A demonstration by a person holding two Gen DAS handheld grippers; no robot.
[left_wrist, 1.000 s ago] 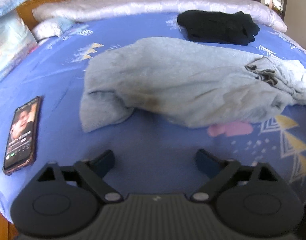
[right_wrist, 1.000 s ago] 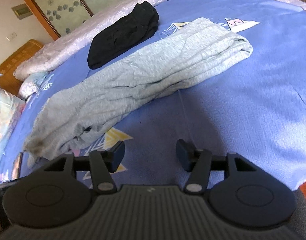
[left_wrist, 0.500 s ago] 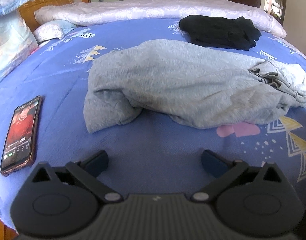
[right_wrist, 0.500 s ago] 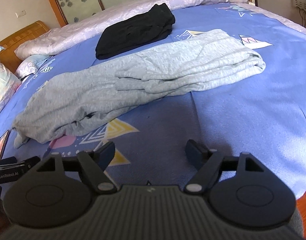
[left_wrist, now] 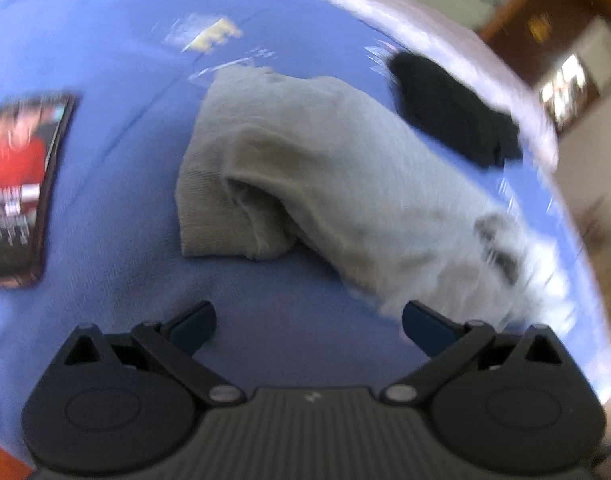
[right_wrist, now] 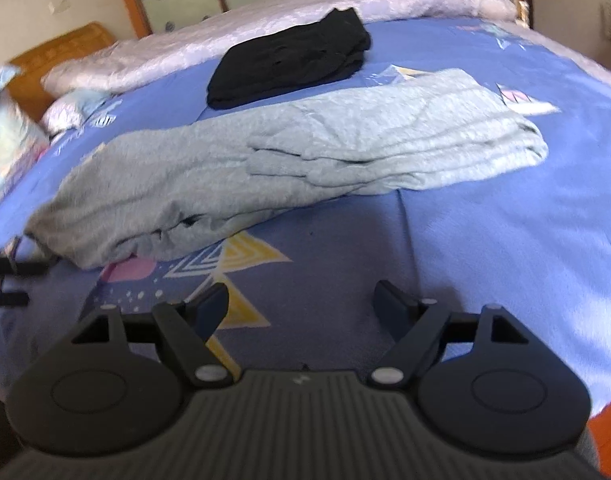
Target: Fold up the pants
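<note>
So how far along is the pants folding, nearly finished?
Partway, I'd say. The grey pants already lie doubled lengthwise into one long strip on the blue bedspread, and a black garment sits folded behind them. Nothing is in hand: the left gripper and right gripper are both open and empty. Folding the strip shorter looks left.

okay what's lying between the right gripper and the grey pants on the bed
Nothing but bare blue bedspread with its printed triangle pattern, as the right wrist view shows. The open right gripper is short of the grey pants.

grey pants [right_wrist: 289, 160], blue triangle-patterned bedsheet [right_wrist: 505, 240], black garment [right_wrist: 289, 60]
</note>
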